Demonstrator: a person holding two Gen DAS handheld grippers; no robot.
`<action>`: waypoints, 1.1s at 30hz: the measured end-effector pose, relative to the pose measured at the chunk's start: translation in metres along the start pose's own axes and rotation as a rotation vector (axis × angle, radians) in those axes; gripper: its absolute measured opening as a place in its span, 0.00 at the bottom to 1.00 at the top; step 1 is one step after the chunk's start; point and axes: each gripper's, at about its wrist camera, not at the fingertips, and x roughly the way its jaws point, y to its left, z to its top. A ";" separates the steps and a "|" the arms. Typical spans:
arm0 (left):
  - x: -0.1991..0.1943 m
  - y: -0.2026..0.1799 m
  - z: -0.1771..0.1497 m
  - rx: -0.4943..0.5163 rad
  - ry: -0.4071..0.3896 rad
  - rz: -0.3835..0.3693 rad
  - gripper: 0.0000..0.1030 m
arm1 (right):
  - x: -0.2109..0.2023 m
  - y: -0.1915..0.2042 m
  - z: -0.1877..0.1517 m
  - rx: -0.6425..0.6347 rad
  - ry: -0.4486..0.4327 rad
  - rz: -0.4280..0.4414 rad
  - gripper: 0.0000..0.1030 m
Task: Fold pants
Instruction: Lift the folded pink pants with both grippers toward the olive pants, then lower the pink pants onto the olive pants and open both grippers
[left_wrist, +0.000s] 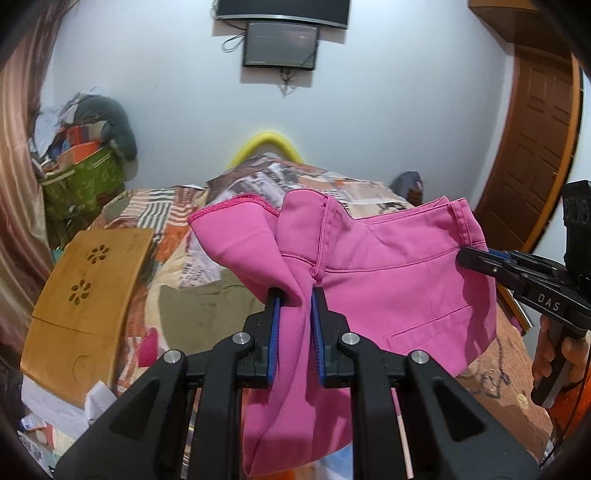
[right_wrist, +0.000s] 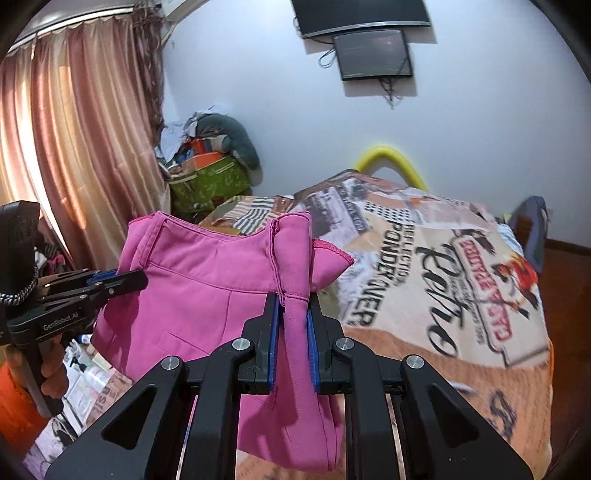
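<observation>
Pink pants (left_wrist: 391, 280) hang in the air above the bed, held by both grippers. My left gripper (left_wrist: 297, 295) is shut on a bunched part of the fabric near the crotch seam. My right gripper (right_wrist: 293, 299) is shut on another bunched seam part of the pants (right_wrist: 207, 280). In each wrist view the other gripper shows at the side, clamped on the waistband edge: the right one (left_wrist: 469, 256), the left one (right_wrist: 136, 278). The legs droop below the fingers and their ends are hidden.
A bed with a patterned cover (right_wrist: 443, 295) lies below. A bamboo lap tray (left_wrist: 85, 306) sits at the bed's left. A green basket piled with clothes (left_wrist: 81, 173) stands by the curtain. A wooden door (left_wrist: 535, 147) is at the right.
</observation>
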 end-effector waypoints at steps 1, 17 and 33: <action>0.004 0.007 0.000 -0.007 0.002 0.005 0.15 | 0.005 0.002 0.001 -0.004 0.003 0.001 0.12; 0.124 0.102 -0.006 -0.137 0.110 0.019 0.15 | 0.138 0.003 0.008 -0.037 0.146 -0.008 0.12; 0.224 0.140 -0.051 -0.157 0.293 0.075 0.28 | 0.220 -0.006 -0.018 -0.108 0.358 -0.064 0.14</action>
